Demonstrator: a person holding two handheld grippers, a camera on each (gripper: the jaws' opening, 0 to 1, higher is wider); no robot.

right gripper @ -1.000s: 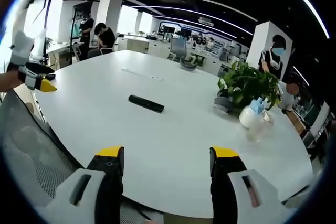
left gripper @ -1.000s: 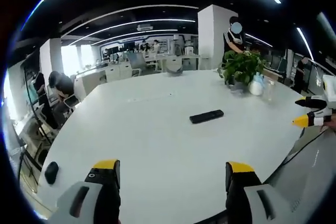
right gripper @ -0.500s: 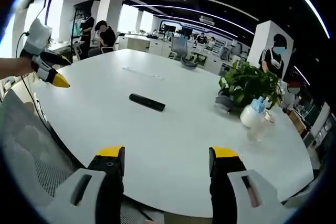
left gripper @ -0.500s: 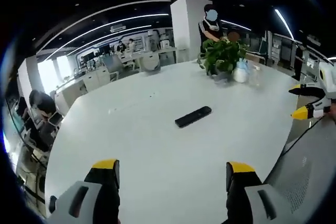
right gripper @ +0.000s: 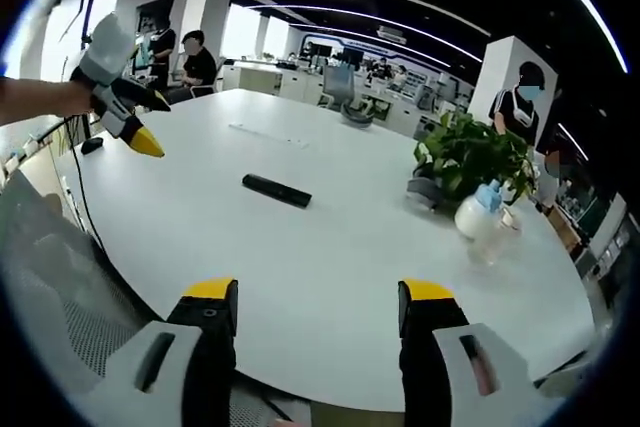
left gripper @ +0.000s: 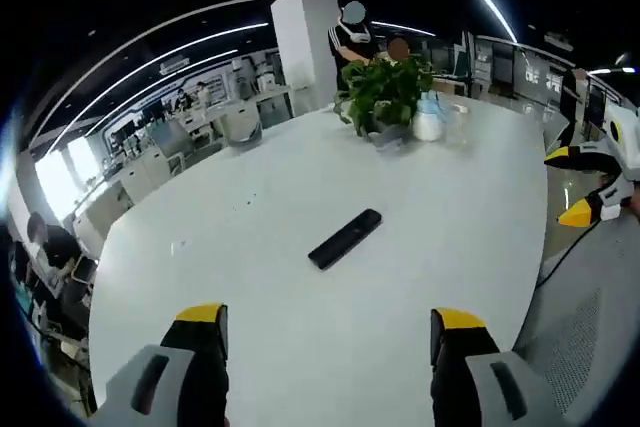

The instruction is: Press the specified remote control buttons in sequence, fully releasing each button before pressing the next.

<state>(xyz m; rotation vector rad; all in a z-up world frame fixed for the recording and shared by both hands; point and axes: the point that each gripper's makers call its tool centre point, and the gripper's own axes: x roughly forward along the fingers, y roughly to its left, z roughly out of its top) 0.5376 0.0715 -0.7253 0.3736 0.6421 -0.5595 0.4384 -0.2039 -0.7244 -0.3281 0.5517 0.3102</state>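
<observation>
A black remote control (left gripper: 345, 238) lies flat on the big white table (left gripper: 260, 287), well ahead of my left gripper (left gripper: 328, 332), whose yellow-tipped jaws stand open with nothing between them. The same remote (right gripper: 277, 190) shows past my right gripper (right gripper: 318, 307), also open and empty, near the table's edge. My right gripper (left gripper: 583, 185) comes in at the right of the left gripper view, open, off the table's side. A hand holds my left gripper (right gripper: 143, 125) high at the left of the right gripper view, above the table.
A potted green plant (right gripper: 464, 162) and a small white bottle (right gripper: 474, 217) stand on the table beyond the remote. A small dark object (right gripper: 91, 145) lies near the table's left edge. A grey mesh chair (right gripper: 45, 297) sits beside it. People stand and sit around distant desks.
The left gripper has swung in over the table, toward the remote; its view turned, bringing the plant to centre. The right gripper has barely moved.
</observation>
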